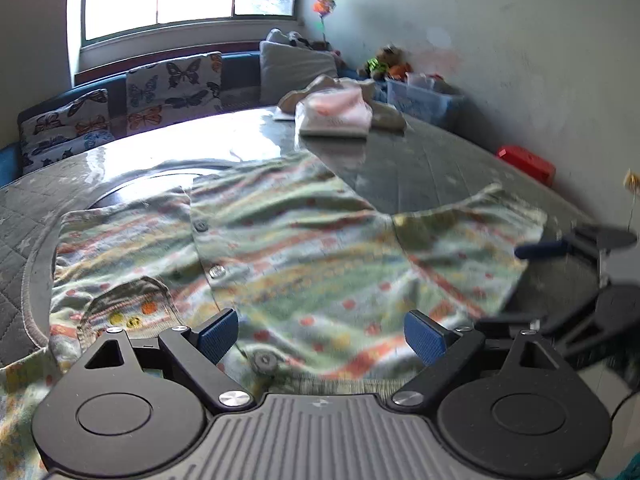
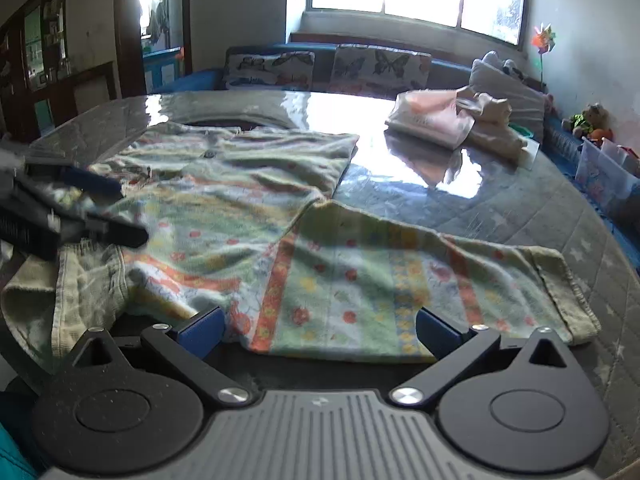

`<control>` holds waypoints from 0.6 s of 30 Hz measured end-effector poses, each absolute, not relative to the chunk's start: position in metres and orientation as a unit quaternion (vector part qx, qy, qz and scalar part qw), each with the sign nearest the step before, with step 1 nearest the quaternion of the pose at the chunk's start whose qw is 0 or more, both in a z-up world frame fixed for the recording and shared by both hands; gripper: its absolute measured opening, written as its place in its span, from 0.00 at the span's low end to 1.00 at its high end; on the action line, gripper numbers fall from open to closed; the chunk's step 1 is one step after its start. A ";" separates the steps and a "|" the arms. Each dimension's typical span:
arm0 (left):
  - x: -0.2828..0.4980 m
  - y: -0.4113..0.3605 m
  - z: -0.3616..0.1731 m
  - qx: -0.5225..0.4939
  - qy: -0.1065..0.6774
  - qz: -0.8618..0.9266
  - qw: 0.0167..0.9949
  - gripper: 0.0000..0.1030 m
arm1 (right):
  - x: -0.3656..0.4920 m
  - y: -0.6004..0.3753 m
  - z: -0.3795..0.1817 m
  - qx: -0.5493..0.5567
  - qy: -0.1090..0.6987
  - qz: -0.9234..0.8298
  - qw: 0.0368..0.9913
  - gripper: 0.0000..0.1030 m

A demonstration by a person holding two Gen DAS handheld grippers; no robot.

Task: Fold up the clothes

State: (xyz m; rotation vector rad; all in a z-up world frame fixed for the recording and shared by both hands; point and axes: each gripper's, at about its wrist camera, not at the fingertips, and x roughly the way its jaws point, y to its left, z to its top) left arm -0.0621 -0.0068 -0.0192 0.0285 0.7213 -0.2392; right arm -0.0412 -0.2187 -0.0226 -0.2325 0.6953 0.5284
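Glossy grey quilt-patterned bench carries the flat, green-and-orange striped, buttoned cotton shirt at 6 o'clock, folded pink clothes at 1 o'clock; left gripper and right gripper jaws spread wide, empty, over its near hem.

The left gripper and right gripper both point forward and downward, side by side, jaws spread wide, nothing clamped.
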 end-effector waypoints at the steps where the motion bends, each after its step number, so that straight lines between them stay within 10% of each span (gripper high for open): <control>1: -0.063 -0.008 -0.021 0.019 0.354 -0.119 0.928 0.89 | -0.041 -0.219 -0.022 -0.110 0.334 0.255 0.901 1.00; 18: -0.053 -0.015 -0.007 0.016 0.358 -0.130 0.925 0.91 | 0.001 -0.303 -0.010 -0.023 0.329 0.122 0.936 0.94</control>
